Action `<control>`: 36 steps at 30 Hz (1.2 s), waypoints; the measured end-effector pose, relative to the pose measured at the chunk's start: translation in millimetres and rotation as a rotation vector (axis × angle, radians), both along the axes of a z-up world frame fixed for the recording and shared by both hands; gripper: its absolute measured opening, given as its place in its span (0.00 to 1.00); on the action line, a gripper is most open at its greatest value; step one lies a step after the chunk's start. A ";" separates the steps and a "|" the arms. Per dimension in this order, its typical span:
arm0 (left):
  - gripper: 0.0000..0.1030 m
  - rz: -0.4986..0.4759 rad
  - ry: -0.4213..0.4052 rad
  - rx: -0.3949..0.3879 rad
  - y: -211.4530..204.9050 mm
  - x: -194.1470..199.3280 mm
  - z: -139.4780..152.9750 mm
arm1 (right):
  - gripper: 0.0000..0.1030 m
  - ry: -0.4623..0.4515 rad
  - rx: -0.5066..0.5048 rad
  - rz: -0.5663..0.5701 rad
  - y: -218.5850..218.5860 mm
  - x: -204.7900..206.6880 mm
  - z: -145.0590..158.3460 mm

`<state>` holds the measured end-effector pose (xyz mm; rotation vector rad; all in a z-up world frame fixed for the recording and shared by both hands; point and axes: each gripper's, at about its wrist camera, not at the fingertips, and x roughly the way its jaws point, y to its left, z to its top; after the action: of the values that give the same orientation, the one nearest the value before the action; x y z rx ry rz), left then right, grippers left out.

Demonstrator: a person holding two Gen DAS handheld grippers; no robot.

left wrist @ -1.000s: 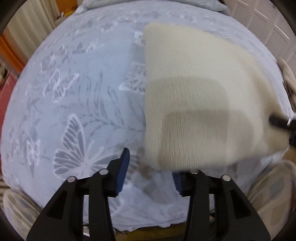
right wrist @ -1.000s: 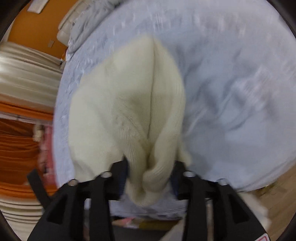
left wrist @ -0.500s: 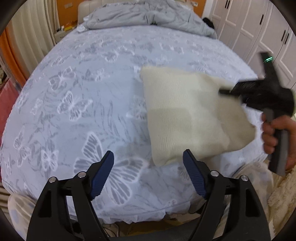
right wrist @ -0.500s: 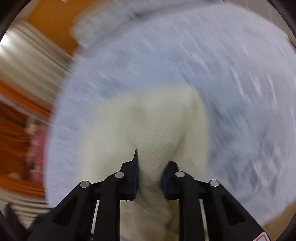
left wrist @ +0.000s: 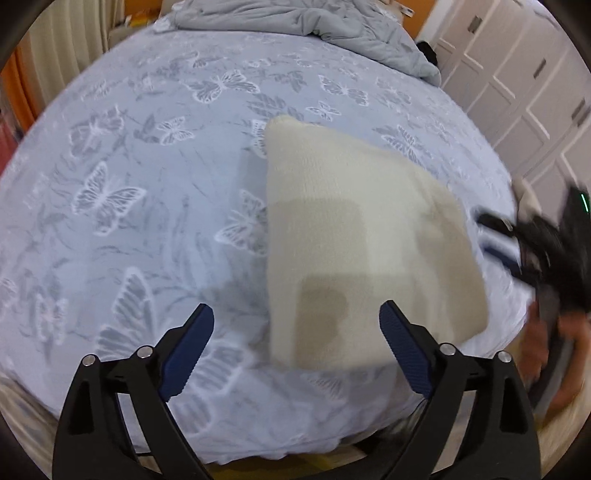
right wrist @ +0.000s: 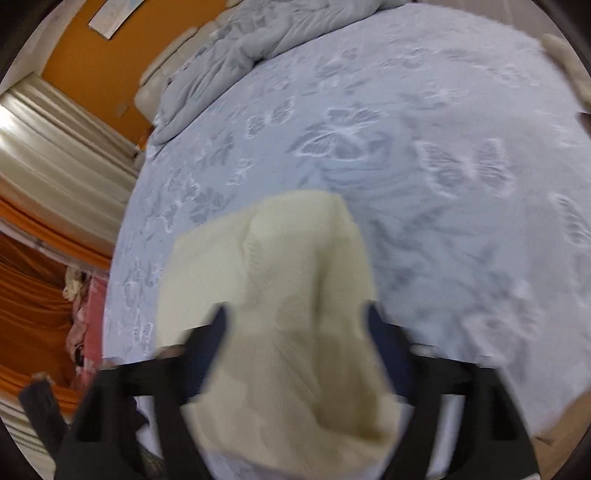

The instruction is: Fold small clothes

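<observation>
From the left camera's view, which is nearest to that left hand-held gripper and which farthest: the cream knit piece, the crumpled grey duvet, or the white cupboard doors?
1. Cream knit piece: just ahead of the left hand-held gripper, lying flat on the butterfly bedsheet.
2. White cupboard doors: beyond the bed's right edge.
3. Grey duvet: bunched at the bed's far end.
The last two are too close to call.

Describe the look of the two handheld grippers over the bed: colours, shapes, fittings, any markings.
The left gripper has two matte black plastic fingers with triangular cutouts, silver screw heads, and ribbed dark blue pads. The right gripper is built the same, black with blue pads, though blurred. Seen from the left wrist view, its black body shows a small green light, and a bare hand grips its handle. No sleeve or cable is clearly visible.
</observation>
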<state>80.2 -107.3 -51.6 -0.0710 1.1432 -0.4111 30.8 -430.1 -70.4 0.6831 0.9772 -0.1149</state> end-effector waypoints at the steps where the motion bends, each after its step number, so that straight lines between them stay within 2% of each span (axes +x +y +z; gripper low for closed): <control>1: 0.90 -0.001 0.020 -0.017 -3.1 6.4 -3.2 | 0.85 0.013 0.012 -0.005 -1.6 -5.5 -2.3; 5: 0.90 0.020 0.113 -0.044 -17.1 32.5 -22.9 | 0.85 0.148 0.157 0.031 3.7 -6.7 -42.4; 8: 0.91 0.042 0.181 -0.060 -25.9 48.2 -41.6 | 0.85 0.189 0.179 0.056 15.3 1.6 -62.0; 9: 0.94 0.049 0.197 -0.069 -27.3 50.9 -45.8 | 0.86 0.200 0.194 0.058 17.3 5.0 -66.2; 12: 0.96 0.062 0.266 -0.113 -28.8 60.5 -64.3 | 0.95 0.196 0.227 0.064 21.1 16.7 -77.0; 14: 0.96 0.091 0.329 -0.152 -26.4 64.1 -74.9 | 0.95 0.180 0.256 0.053 22.2 21.6 -83.8; 15: 0.96 0.097 0.333 -0.154 -26.1 64.0 -75.1 | 0.95 0.165 0.261 0.053 23.3 21.7 -85.6; 16: 0.96 0.095 0.322 -0.142 -27.5 62.8 -73.5 | 0.95 0.152 0.263 0.056 21.5 19.8 -87.3; 21: 0.96 0.015 0.155 0.018 -48.3 50.0 -51.5 | 0.95 0.117 0.302 0.059 22.1 21.9 -90.0; 25: 0.96 -0.043 0.094 0.110 -66.2 44.5 -41.7 | 0.95 0.093 0.322 0.076 18.6 20.6 -89.8; 29: 0.96 -0.046 0.073 0.135 -68.7 44.4 -40.1 | 0.94 0.068 0.313 0.034 13.4 16.6 -86.7; 30: 0.96 -0.048 0.073 0.135 -67.6 45.3 -39.2 | 0.90 0.056 0.260 -0.017 9.6 10.8 -79.1; 33: 0.95 -0.062 0.067 0.154 -65.7 43.7 -35.2 | 0.90 0.019 0.162 -0.101 2.6 -8.0 -59.0; 36: 0.95 -0.088 0.035 0.175 -62.4 34.8 -24.8 | 0.90 0.018 0.140 -0.063 11.1 -20.2 -41.6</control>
<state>115.0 -169.7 -76.4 0.1258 1.2154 -0.3878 10.5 -419.0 -112.0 0.8426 0.9880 -0.1094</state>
